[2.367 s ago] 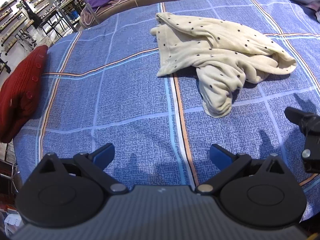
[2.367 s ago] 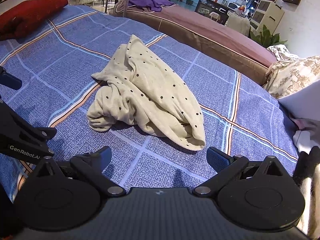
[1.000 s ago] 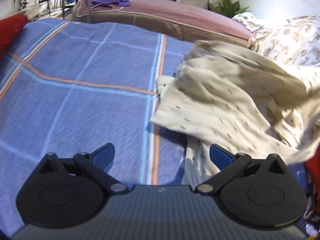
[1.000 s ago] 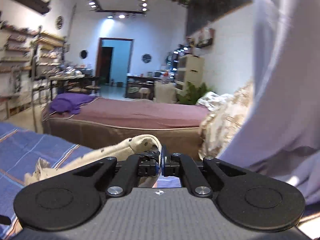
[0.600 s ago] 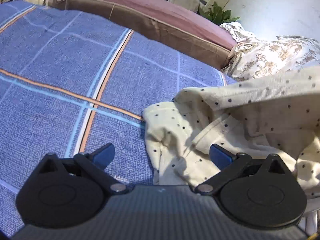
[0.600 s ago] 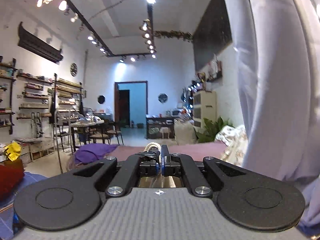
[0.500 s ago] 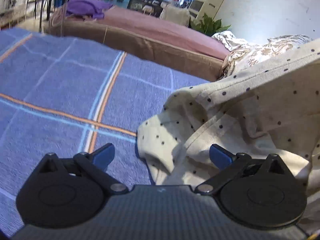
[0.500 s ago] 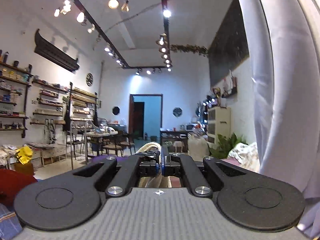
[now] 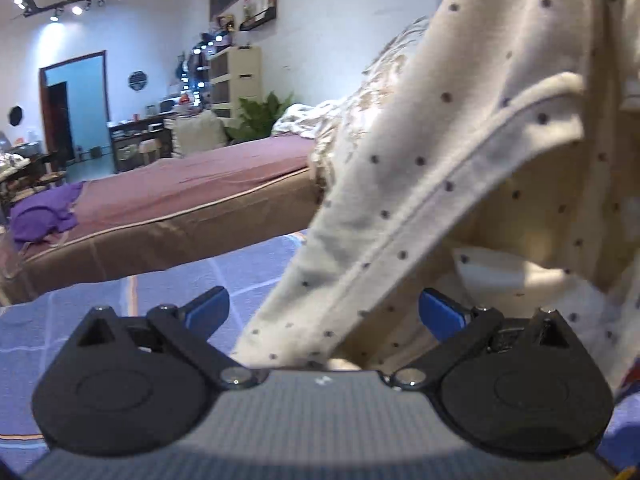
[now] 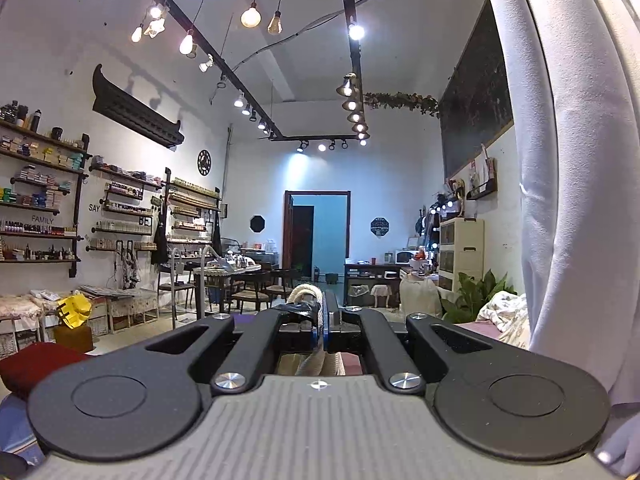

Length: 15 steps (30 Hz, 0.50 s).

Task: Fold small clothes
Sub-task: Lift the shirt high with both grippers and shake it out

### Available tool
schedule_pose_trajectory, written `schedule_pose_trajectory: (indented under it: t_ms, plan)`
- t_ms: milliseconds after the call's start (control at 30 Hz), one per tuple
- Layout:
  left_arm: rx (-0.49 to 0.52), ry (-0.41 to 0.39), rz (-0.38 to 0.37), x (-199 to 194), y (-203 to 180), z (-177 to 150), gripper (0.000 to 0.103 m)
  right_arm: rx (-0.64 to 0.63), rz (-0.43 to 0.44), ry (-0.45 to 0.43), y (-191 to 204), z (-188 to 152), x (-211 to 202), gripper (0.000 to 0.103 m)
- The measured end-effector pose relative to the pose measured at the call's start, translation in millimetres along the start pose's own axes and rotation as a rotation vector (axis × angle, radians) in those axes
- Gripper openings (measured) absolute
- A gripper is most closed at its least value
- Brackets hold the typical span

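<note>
My right gripper (image 10: 322,322) pinched closed on a fold of cream cloth (image 10: 307,294), held high, facing down the room. White sleeve (image 10: 580,160) fills the right edge. Red cushion (image 10: 36,364) low left; doorway (image 10: 318,236) straight ahead

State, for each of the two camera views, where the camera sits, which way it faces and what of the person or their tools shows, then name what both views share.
Left wrist: sits behind the open left tool, facing the hanging cream dotted garment above the blue bedspread.
Right wrist: sits behind the right tool, shut on the garment's edge, facing level across the room; the person's white sleeve shows at right.
Shared: the garment, the doorway and the cream cabinet.
</note>
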<state>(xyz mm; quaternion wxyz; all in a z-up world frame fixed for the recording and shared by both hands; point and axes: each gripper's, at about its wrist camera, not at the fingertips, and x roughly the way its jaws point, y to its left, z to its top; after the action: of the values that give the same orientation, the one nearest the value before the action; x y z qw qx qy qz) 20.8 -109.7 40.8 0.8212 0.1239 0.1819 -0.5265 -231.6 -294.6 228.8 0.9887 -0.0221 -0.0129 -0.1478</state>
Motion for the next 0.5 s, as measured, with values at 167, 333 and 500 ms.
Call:
schedule_pose_trajectory:
  t_ms: [167, 333, 500]
  plan:
    - [0.084, 0.092, 0.164, 42.2, -17.5, -13.4, 0.103, 0.062, 0.046, 0.009, -6.2, 1.6, -6.1, 0.002]
    - [-0.053, 0.184, 0.247, 78.1, 8.2, -9.1, 0.064, 0.03, 0.045, -0.023, 1.1, 7.3, -18.9, 0.002]
    - [-0.18, 0.126, 0.213, 51.4, 49.9, -5.4, 0.007, 0.055, 0.032, -0.02, -8.4, 0.6, -25.9, 0.002]
